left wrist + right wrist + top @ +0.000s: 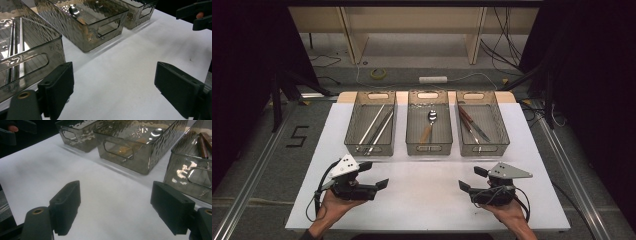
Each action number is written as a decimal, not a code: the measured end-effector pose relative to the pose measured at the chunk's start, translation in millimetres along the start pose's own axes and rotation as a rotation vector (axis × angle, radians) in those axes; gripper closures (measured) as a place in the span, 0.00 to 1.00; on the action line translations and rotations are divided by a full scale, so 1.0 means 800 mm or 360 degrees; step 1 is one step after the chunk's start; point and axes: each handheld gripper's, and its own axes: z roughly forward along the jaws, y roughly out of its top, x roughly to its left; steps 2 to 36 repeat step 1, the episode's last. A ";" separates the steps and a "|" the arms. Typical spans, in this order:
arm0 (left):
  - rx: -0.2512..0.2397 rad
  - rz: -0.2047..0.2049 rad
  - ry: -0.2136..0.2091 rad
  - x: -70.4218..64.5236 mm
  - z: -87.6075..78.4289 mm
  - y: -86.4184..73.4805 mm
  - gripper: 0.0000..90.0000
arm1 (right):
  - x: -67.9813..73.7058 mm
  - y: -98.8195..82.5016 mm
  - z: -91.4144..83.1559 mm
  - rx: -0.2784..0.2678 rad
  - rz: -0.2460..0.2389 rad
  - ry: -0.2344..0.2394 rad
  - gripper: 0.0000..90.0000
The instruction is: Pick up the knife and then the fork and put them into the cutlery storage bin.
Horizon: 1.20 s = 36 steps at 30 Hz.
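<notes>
I hold my left tool (374, 175) in my left hand (332, 202) over the near part of the white counter (427, 200), its jaws spread wide with nothing between them. From the left gripper view, bare counter lies between the two black jaws. My right tool (472, 179) sits in my right hand (509, 212) on the other side, well apart from the left one, and its jaws are also released and empty; the right gripper view shows plain white counter between them. Both tools point toward the middle of the counter.

Three smoky clear bins stand side by side along the far part of the counter. The left bin (357, 131) holds long metal chopsticks (377, 127) lying lengthwise. The middle bin (413, 131) holds a spoon (430, 124) with a shiny bowl toward the far end and a wooden handle toward me. The right bin (497, 127) holds a knife (472, 122) with a brown handle lying beside another slim utensil that I cannot make out. All three bins are apart from both tools, ahead of them.

On the floor to the left of the counter there is a marked number 5 (298, 136).
</notes>
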 end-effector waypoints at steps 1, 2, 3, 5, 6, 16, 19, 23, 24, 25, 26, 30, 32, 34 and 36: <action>0.0002 0.0000 0.0000 0.000 0.000 0.000 0.17 | 0.000 0.000 0.000 0.0002 -0.0001 -0.0001 0.28; 0.0002 0.0000 0.0000 0.000 0.000 0.000 0.17 | 0.000 0.000 0.000 0.0002 -0.0001 -0.0001 0.28; 0.0002 0.0000 0.0000 0.000 0.000 0.000 0.17 | 0.000 0.000 0.000 0.0002 -0.0001 -0.0001 0.28; 0.0002 0.0000 0.0000 0.000 0.000 0.000 0.17 | 0.000 0.000 0.000 0.0002 -0.0001 -0.0001 0.28; 0.0002 0.0000 0.0000 0.000 0.000 0.000 0.17 | 0.000 0.000 0.000 0.0002 -0.0001 -0.0001 0.28; 0.0002 0.0000 0.0000 0.000 0.000 0.000 0.17 | 0.000 0.000 0.000 0.0002 -0.0001 -0.0001 0.28; 0.0002 0.0000 0.0000 0.000 0.000 0.000 0.17 | 0.000 0.000 0.000 0.0002 -0.0001 -0.0001 0.28; 0.0002 0.0000 0.0000 0.000 0.000 0.000 0.17 | 0.000 0.000 0.000 0.0002 -0.0001 -0.0001 0.28; 0.0002 0.0000 0.0000 0.000 0.000 0.000 0.17 | 0.000 0.000 0.000 0.0002 -0.0001 -0.0001 0.28; 0.0002 0.0000 0.0000 0.000 0.000 0.000 0.17 | 0.000 0.000 0.000 0.0002 -0.0001 -0.0001 0.28; 0.0002 0.0000 0.0000 0.000 0.000 0.000 0.17 | 0.000 0.000 0.000 0.0002 -0.0001 -0.0001 0.28; 0.0002 0.0000 0.0000 0.000 0.000 0.000 0.17 | 0.000 0.000 0.000 0.0002 -0.0001 -0.0001 0.28; 0.0002 0.0000 0.0000 0.000 0.000 0.000 0.17 | 0.000 0.000 0.000 0.0002 -0.0001 -0.0001 0.28; 0.0002 0.0000 0.0000 0.000 0.000 0.000 0.17 | 0.000 0.000 0.000 0.0002 -0.0001 -0.0001 0.28; 0.0002 0.0000 0.0000 0.000 0.000 0.000 0.17 | 0.000 0.000 0.000 0.0002 -0.0001 -0.0001 0.28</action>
